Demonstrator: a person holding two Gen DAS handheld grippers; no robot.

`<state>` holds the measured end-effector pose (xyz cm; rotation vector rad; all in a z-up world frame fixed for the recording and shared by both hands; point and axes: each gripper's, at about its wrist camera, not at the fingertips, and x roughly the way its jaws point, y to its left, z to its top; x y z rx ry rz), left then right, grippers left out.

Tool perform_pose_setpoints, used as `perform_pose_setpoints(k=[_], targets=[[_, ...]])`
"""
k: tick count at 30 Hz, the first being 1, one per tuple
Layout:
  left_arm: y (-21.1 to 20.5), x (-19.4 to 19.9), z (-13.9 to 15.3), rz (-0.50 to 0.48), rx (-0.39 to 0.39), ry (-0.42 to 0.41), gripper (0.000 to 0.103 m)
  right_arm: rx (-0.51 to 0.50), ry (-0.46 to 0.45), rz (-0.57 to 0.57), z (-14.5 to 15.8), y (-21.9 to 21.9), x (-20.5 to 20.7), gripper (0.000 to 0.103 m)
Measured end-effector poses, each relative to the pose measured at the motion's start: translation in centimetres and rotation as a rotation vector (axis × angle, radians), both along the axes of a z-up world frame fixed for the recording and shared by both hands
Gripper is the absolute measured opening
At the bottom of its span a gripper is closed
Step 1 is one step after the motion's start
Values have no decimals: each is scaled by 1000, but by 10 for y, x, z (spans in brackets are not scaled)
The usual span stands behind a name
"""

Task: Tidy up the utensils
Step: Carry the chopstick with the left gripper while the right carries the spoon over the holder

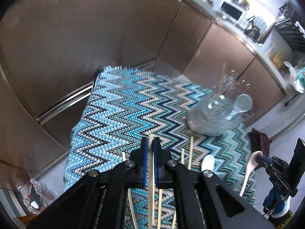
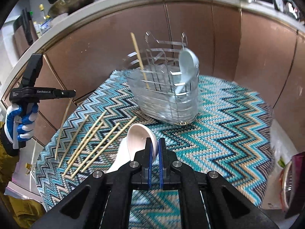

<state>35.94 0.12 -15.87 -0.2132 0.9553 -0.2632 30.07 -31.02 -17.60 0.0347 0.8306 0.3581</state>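
Right wrist view: right hand-held gripper [image 2: 154, 148] pinches a smooth, breakable spoon [image 2: 140, 135] by its bowl rim; left hand-held gripper [image 1: 151, 147] clamps 1 light, stiff chopstick [image 1: 151, 171].

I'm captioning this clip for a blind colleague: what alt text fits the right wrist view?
The right gripper is shut on the rim of a white ceramic soup spoon above a blue zigzag-patterned cloth. Beyond stands a clear slotted plastic utensil holder; at left the left gripper holds a pale wooden chopstick over loose ones.
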Motion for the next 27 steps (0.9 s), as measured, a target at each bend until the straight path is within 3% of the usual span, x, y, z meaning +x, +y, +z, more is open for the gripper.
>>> perform_pose_setpoints(k=[8, 14, 18, 22, 27], targets=[[7, -36, 71, 7, -69, -162, 4, -24, -165, -95, 63, -5, -53, 6], [-23, -24, 137, 22, -133, -328, 5, -11, -359, -203, 117, -6, -51, 6], [-55, -5, 177, 75, -182, -470, 5, -30, -481, -259, 137, 2, -31, 6], [-93, 21, 185, 97, -196, -567, 5, -43, -575, -321, 137, 3, 0, 6], [-132, 51, 161, 148, -173, -629, 5, -105, -638, -354, 115, 5, 45, 6]])
